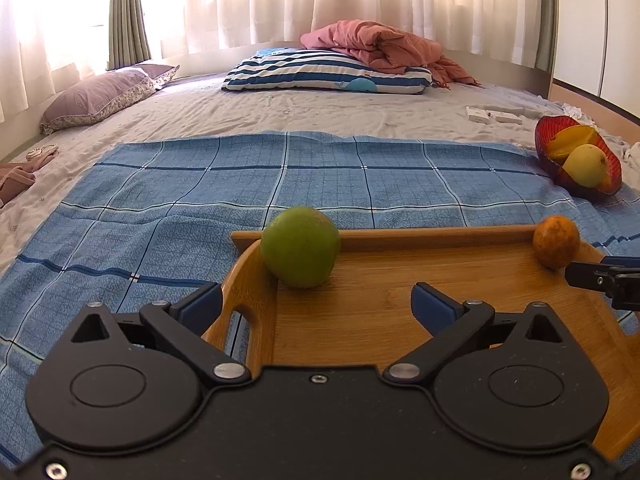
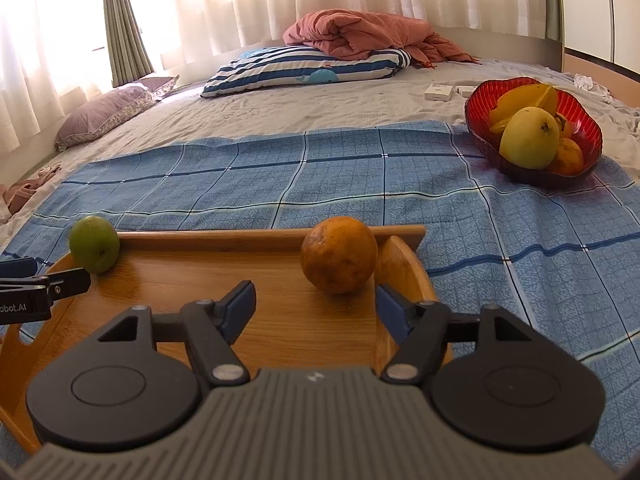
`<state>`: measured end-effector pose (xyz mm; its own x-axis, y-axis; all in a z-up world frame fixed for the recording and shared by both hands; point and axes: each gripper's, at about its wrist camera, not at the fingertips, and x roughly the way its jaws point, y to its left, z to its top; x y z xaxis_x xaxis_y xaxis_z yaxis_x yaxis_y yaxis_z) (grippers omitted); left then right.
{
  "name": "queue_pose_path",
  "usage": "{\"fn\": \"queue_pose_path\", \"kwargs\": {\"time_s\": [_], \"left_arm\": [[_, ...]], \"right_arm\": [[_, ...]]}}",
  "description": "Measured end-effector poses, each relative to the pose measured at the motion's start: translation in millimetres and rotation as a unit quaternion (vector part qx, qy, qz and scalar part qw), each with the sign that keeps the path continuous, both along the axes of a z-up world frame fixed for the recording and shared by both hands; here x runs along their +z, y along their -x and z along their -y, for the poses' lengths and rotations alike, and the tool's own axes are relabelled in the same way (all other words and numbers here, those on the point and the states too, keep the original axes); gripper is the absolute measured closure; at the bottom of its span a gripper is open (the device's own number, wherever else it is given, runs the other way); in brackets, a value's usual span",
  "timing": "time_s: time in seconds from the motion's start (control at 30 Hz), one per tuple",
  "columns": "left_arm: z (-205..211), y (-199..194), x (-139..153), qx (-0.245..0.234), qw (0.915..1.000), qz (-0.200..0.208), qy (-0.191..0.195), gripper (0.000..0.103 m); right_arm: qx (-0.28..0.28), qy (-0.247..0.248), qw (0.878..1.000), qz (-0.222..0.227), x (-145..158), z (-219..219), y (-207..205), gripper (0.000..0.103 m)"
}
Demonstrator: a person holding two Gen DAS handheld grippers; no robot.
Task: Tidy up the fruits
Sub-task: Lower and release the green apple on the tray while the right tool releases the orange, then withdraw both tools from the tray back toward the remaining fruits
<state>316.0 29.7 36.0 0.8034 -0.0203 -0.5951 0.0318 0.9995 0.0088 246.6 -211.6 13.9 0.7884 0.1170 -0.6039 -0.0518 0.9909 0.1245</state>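
Observation:
A wooden tray (image 1: 420, 276) lies on a blue checked cloth (image 1: 200, 208) on the bed. A green round fruit (image 1: 300, 246) sits in the tray's far left corner, an orange fruit (image 1: 556, 242) in its far right corner. My left gripper (image 1: 316, 304) is open, just behind the green fruit, not touching it. In the right wrist view my right gripper (image 2: 316, 304) is open, just behind the orange fruit (image 2: 339, 255); the green fruit (image 2: 94, 244) and tray (image 2: 200, 280) show too. A red glass bowl (image 2: 576, 156) holds a yellow-green fruit (image 2: 528, 138), starfruit and more.
The red bowl (image 1: 544, 136) stands at the cloth's far right edge. A striped pillow (image 1: 320, 72), a pink blanket (image 1: 384, 44) and a purple pillow (image 1: 100, 96) lie at the bed's far side. Small white boxes (image 1: 492, 115) lie behind the bowl.

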Motion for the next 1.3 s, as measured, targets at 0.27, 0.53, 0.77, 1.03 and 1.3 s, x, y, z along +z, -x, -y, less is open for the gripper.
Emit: {"fn": "queue_pose_path", "kwargs": {"time_s": [0.27, 0.53, 0.77, 1.03, 1.3], "left_arm": [[1, 46, 6, -0.015, 0.9997, 0.02, 0.006, 0.0], [3, 94, 10, -0.024, 0.9989, 0.035, 0.018, 0.0], [9, 142, 5, -0.021, 0.9967, 0.078, -0.009, 0.0], [9, 187, -1, -0.019, 0.9954, 0.094, 0.004, 0.0], [8, 218, -7, -0.014, 0.9941, 0.107, 0.007, 0.0]], "right_arm": [[0.016, -0.021, 0.999, 0.027, 10, -1, 42, 0.017], [0.022, -0.033, 0.997, 0.062, 20, -2, 86, 0.015], [0.024, -0.038, 0.995, 0.091, 20, -4, 124, 0.013], [0.032, -0.018, 0.993, 0.111, 9, -11, 165, 0.013], [0.039, 0.021, 0.99, 0.137, 2, -16, 201, 0.012]]}}
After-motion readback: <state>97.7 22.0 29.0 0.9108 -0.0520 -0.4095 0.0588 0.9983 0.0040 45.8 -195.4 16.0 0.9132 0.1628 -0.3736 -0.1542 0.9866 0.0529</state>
